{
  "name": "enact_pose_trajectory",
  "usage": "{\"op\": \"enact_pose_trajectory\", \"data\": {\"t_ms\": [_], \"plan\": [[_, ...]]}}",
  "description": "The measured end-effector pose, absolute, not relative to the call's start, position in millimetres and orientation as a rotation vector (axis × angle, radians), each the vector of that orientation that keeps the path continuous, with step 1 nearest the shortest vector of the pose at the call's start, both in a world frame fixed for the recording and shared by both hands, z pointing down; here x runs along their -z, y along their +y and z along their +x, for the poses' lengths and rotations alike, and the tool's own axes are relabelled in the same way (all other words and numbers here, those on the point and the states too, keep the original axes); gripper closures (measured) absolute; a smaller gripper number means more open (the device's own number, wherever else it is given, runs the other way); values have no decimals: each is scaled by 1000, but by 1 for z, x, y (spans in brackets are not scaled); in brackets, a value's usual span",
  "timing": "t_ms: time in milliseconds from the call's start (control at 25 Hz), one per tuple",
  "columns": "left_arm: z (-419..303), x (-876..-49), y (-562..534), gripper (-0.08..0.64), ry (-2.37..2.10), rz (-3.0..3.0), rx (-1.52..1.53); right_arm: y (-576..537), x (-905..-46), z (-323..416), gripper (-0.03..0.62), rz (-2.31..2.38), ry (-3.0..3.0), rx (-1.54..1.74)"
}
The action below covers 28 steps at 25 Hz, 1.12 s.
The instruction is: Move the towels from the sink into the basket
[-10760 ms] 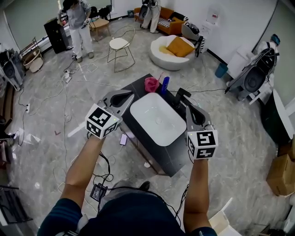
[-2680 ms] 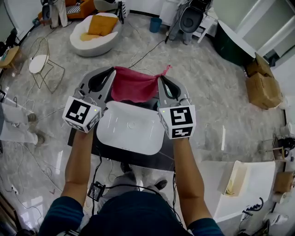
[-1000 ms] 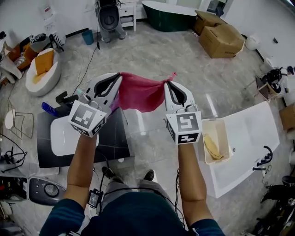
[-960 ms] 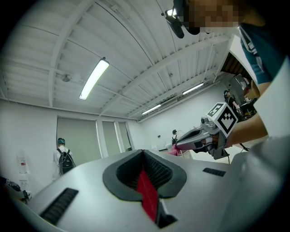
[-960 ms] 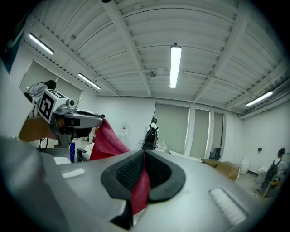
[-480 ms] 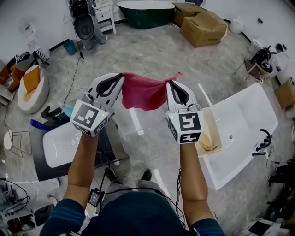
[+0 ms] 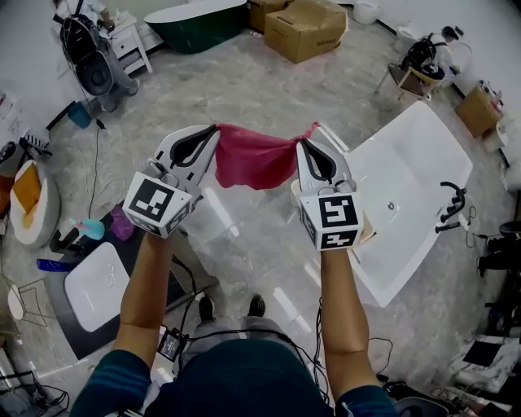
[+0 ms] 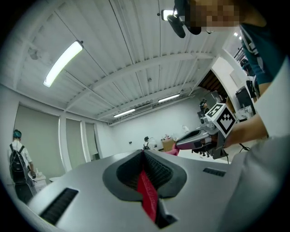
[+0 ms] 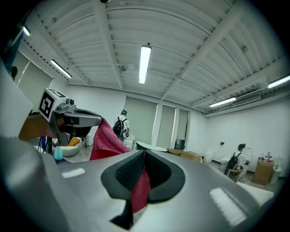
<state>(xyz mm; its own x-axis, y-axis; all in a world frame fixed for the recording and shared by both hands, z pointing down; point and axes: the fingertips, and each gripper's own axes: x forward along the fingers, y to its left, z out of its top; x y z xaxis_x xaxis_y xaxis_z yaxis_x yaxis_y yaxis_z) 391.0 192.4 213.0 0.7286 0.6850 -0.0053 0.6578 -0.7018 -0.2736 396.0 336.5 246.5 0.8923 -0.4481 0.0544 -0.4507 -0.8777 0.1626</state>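
A red towel (image 7: 255, 159) hangs stretched between my two grippers above the floor. My left gripper (image 7: 213, 130) is shut on its left corner, my right gripper (image 7: 308, 142) on its right corner. In the left gripper view red cloth (image 8: 147, 197) is pinched in the shut left gripper (image 8: 144, 156). The right gripper view shows the same cloth (image 9: 141, 188) clamped in the right gripper (image 9: 145, 156). The white sink (image 7: 96, 285) lies at the lower left. The beige basket (image 7: 364, 230) is mostly hidden under my right gripper, on the bathtub's near end.
A white bathtub (image 7: 407, 195) with a black faucet (image 7: 450, 208) fills the right side. Cardboard boxes (image 7: 305, 28) and a green tub (image 7: 195, 20) stand at the back. A cyan bottle (image 7: 92, 230) and a purple cloth (image 7: 122, 221) sit by the sink. Cables trail by my feet.
Both grippers, still holding the towel taut, have swung away from the sink toward the bathtub. The sink has slid to the lower left and the basket has passed under my right gripper.
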Motion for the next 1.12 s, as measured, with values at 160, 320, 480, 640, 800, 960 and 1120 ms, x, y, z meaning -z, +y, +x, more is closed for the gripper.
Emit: {"op": "enact_pose_trajectory", "data": {"t_ms": [160,320,480,640,800,960,1120], "plan": [[408,-230,241,549,-1179,-2660,-122,388,-259,399,575,2912,-565,-65],[416,-246,279,549,-1295,-2629,-88,426,-272,392,575,2927,-455,-112],[418,-260,317,549,-1398,-2592,-62,466,-290,382,575,2925,-350,-169],[419,-271,354,549,-1480,-2548,-38,499,-297,374,575,2940,-274,-194],[418,-285,389,549,-1551,-2507,-9,530,-309,365,575,2953,-209,-227],[416,-301,419,549,-1621,-2467,16,557,-324,355,575,2957,-141,-256],[412,-320,444,549,-1678,-2432,68,579,-339,345,575,2973,-95,-292]]}}
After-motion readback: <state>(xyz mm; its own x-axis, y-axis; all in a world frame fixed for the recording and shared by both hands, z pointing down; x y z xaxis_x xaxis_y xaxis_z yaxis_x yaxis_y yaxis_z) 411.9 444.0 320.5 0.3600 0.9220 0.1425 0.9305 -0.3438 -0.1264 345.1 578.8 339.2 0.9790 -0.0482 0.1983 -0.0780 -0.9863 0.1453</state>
